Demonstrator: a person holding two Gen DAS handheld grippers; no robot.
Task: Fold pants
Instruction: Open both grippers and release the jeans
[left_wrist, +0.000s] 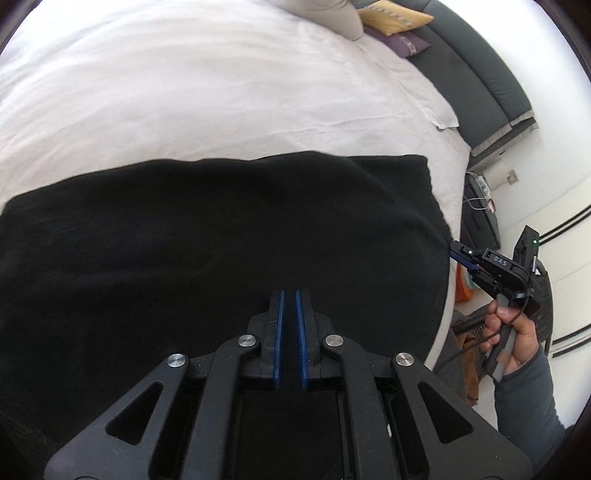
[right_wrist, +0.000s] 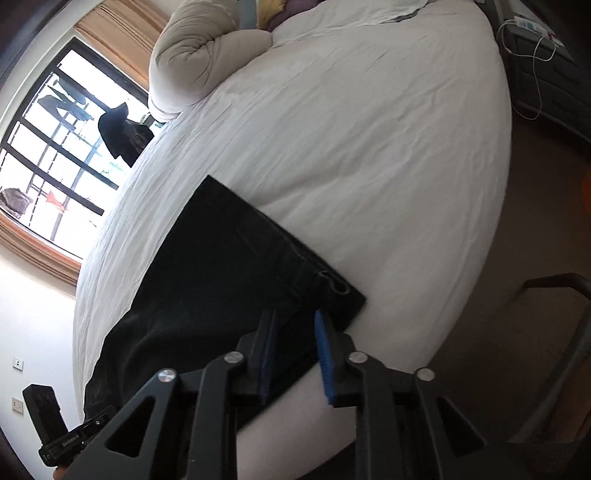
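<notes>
Black pants (left_wrist: 221, 240) lie flat in a folded rectangle on the white bed (left_wrist: 184, 92). My left gripper (left_wrist: 290, 295) hovers over the middle of the pants, its blue pads nearly together with nothing between them. In the right wrist view the pants (right_wrist: 229, 266) run diagonally, with a drawstring loop near their corner (right_wrist: 334, 282). My right gripper (right_wrist: 295, 317) sits just short of that corner edge, its jaws a little apart and pressing on no fabric. The left wrist view shows the right gripper (left_wrist: 458, 254) at the pants' right edge, held by a hand (left_wrist: 513, 339).
A rolled cream duvet (right_wrist: 199, 55) and cushions (left_wrist: 395, 18) lie at the bed's far end. A grey headboard (left_wrist: 476, 85) and a bedside stand with cables (right_wrist: 532, 40) are to the right. A dark chair frame (right_wrist: 561, 332) stands near the bed's edge. A window (right_wrist: 55, 147) is on the left.
</notes>
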